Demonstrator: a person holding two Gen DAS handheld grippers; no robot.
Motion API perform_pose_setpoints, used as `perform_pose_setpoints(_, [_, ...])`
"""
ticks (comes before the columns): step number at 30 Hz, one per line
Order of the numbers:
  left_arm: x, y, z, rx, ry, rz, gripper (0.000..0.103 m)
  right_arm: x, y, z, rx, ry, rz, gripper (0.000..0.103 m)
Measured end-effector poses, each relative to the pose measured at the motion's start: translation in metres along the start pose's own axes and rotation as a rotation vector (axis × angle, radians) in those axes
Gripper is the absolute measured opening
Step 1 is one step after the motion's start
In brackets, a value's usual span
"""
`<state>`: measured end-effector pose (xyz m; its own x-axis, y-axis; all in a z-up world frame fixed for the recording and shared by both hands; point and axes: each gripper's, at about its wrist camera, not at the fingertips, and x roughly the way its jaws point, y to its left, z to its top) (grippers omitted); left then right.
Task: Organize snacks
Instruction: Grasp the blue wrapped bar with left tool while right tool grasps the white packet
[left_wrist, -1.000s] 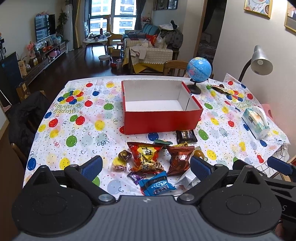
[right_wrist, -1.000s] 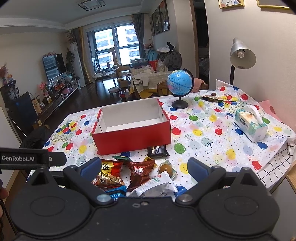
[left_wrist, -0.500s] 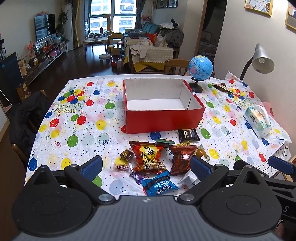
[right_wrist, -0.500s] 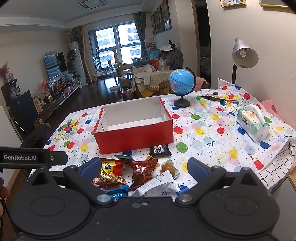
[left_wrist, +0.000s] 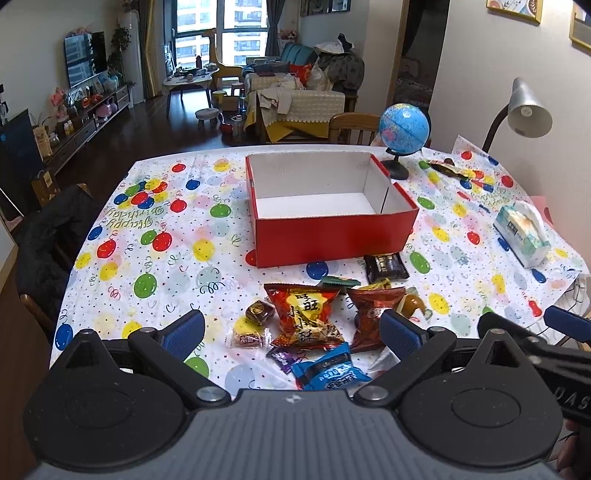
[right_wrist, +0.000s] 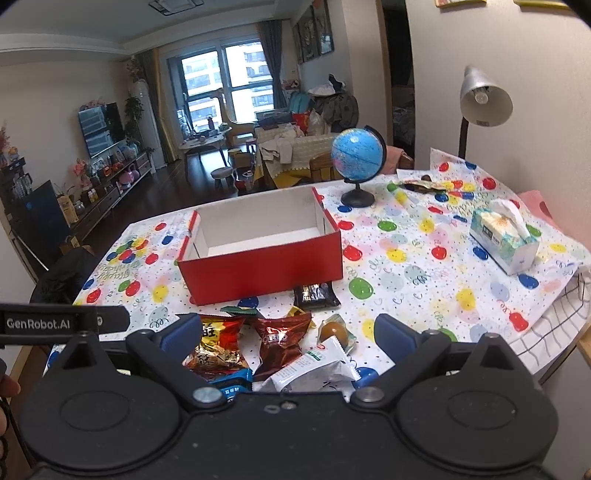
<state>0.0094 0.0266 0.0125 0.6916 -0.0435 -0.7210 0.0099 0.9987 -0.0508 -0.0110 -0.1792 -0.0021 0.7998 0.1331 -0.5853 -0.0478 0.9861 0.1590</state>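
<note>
Snack pile (left_wrist: 317, 325) sits loose on the tablecloth at 6 o'clock of the empty red box (left_wrist: 332, 236), likely the target bin, both grippers (left_wrist: 291, 330) (right_wrist: 288, 334) hovering spread-open and empty; only the right view shows the white packet (right_wrist: 314, 369) fully.

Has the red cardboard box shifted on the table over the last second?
No. The red cardboard box keeps its spot beside the blue globe; only the cameras drifted slightly.
</note>
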Motion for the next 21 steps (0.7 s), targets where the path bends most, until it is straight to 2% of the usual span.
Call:
perform_pose_setpoints(6, [0.038, 0.006, -0.008, 0.01, 0.038, -0.023, 0.101, 0.037, -0.01, -0.014, 0.016, 0.055, -0.081, 0.097])
perform_pose_setpoints(11, [0.075, -0.004, -0.025, 0.073, 0.087, -0.052, 0.101, 0.07, -0.018, -0.034, 0.029, 0.116, -0.135, 0.095])
perform_pose_setpoints(14, [0.093, -0.008, -0.042, 0.109, 0.108, -0.056, 0.1, 0.09, -0.022, -0.047, 0.052, 0.164, -0.153, 0.091])
perform_pose_setpoints(16, [0.103, -0.009, -0.053, 0.123, 0.131, -0.067, 0.095, 0.101, -0.023, -0.053, 0.072, 0.188, -0.157, 0.089])
perform_pose_setpoints(21, [0.122, -0.01, -0.062, 0.158, 0.16, -0.111, 0.095, 0.122, -0.018, -0.052, 0.119, 0.2, -0.151, 0.087])
